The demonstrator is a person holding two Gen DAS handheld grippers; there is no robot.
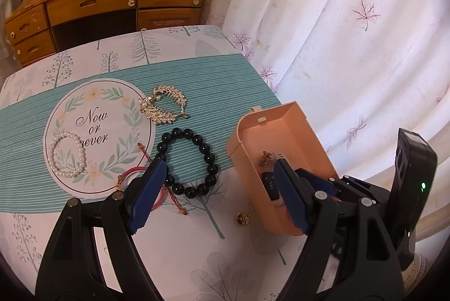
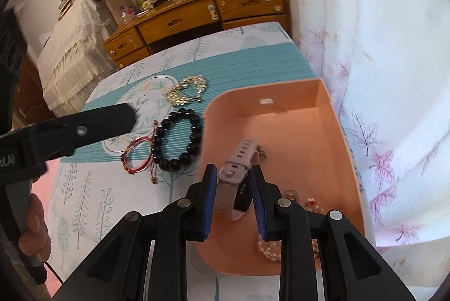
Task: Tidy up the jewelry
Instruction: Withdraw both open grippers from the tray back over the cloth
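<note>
- Left gripper (image 1: 218, 188) — jaws spread wide, holding nothing; the black bead bracelet (image 1: 188, 161) lies between and just ahead of them, the red cord bracelet (image 1: 135, 177) by the left finger.
- Peach box (image 2: 332, 115) — open, with a pearl bracelet (image 2: 268, 250) and small charms beside the right jaw.
- Right gripper (image 2: 233, 202) — jaws partly closed inside the box, the pink-strapped watch (image 2: 234, 177) between them; whether they press it I cannot tell.
</note>
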